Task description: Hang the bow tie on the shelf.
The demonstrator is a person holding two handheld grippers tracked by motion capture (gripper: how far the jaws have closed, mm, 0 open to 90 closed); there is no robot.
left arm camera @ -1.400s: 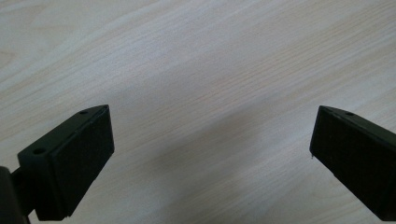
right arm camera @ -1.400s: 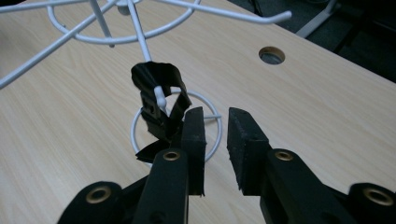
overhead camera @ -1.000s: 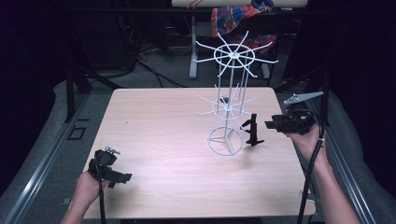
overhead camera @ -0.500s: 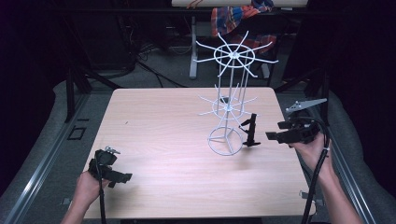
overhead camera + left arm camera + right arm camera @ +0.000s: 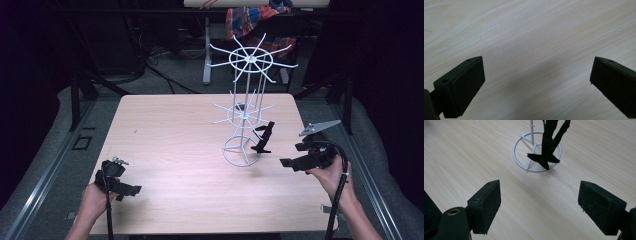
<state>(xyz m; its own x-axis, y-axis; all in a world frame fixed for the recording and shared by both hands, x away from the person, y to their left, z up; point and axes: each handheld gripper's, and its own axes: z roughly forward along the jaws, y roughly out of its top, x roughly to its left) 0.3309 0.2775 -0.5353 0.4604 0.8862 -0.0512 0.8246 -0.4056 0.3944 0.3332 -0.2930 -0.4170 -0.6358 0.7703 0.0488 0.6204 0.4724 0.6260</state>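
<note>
A white wire rack (image 5: 246, 107) with two tiers of spokes stands on the wooden table (image 5: 170, 130), right of centre. A black, strap-like thing (image 5: 263, 137) hangs at a lower spoke on the rack's right side. Its lower end (image 5: 544, 160) is close over the base ring (image 5: 520, 157). My right gripper (image 5: 286, 163) is held level to the right of the rack and a little nearer, apart from the black thing. Its jaws have just been opening and stand open (image 5: 539, 195) with nothing between them. My left gripper (image 5: 132, 190) rests at the near left, open (image 5: 537, 72) over bare wood.
The table's near edge runs just below both hands. Behind the table stands a white post (image 5: 206, 50), with a checked cloth (image 5: 250, 17) draped higher up to its right. Cables lie on the dark floor (image 5: 150, 65). Metal rails (image 5: 45, 175) run along both sides.
My right gripper has drawn back from the black thing toward the near right and sunk a little, its jaws wider apart. The black thing stays on the rack. The left hand has kept still.
</note>
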